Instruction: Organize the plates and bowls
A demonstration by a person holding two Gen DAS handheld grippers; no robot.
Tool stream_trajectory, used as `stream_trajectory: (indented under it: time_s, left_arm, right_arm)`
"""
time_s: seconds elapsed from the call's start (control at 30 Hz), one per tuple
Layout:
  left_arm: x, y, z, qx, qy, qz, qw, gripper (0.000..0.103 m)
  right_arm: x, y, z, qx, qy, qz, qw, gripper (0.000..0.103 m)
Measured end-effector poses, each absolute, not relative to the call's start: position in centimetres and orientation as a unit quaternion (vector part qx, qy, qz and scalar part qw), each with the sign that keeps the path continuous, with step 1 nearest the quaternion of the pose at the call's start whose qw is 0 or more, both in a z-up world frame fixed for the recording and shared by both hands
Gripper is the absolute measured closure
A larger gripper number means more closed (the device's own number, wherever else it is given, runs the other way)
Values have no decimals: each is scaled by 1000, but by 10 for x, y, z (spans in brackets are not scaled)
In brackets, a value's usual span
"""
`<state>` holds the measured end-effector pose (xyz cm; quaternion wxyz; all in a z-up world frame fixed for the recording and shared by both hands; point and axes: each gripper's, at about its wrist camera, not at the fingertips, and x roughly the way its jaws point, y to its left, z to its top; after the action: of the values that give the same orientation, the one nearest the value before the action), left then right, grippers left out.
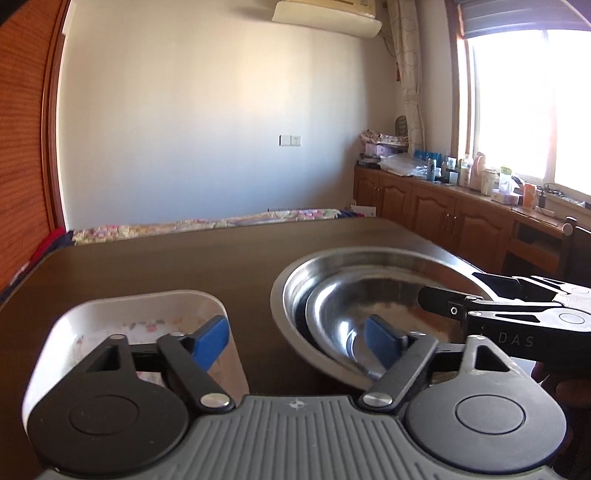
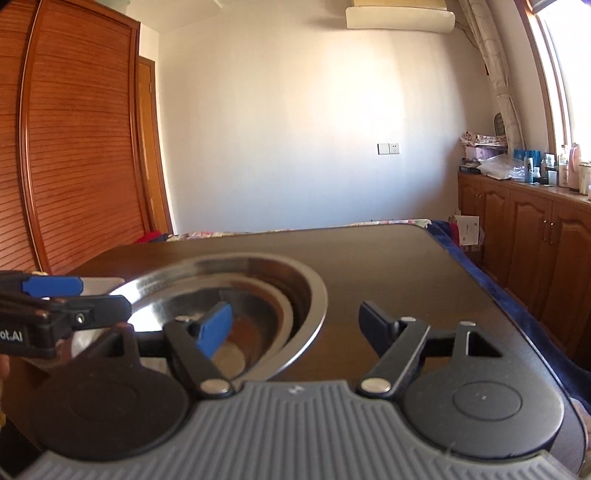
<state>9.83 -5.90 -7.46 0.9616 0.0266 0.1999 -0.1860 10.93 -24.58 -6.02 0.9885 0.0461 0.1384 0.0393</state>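
Dark wood table point(image 1: 155, 266) carries a white dish point(image 1: 147, 314) at lower left, just beside nested steel bowls point(image 1: 369, 288) at centre right, shiny and mirror-like. Both the left gripper point(image 1: 297, 339) and right gripper point(image 2: 295, 325) gape wide, holding nothing, each straddling the bowls' rim.

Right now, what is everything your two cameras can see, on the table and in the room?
Steel bowls: two, silver, nested on the table's right part.
White dish: one, squarish, left of the bowls.
Table: one, dark brown.
Wardrobe: one, reddish wood, slatted, on the left.
Air conditioner: one, cream, high on the wall.
Wall socket: one, white, back wall.
Cabinets: one row, brown, under the window, bottles on top.
Curtain: one, pale patterned, beside the window.
Left gripper: black, blue pads, open, spanning the dish and bowls.
Right gripper: same, open, left finger over the bowls.
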Motion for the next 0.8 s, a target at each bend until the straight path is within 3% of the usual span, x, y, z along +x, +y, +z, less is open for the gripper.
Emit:
stream_trajectory:
  time_s: [0.23,0.47,0.8]
  left_arm:
    - [95,-59,-75,27,200,-189,961,43]
    - [94,-66,-74,31,198,-196,960,60]
    - [93,-64,-76,29,198,-197,960,61]
  right_arm:
    - [102,-243,-59,38,125,42,990,27]
    - [105,-245,-60,50,134,48,989,45]
    - [103,-243,-61,65,132,58,987,57]
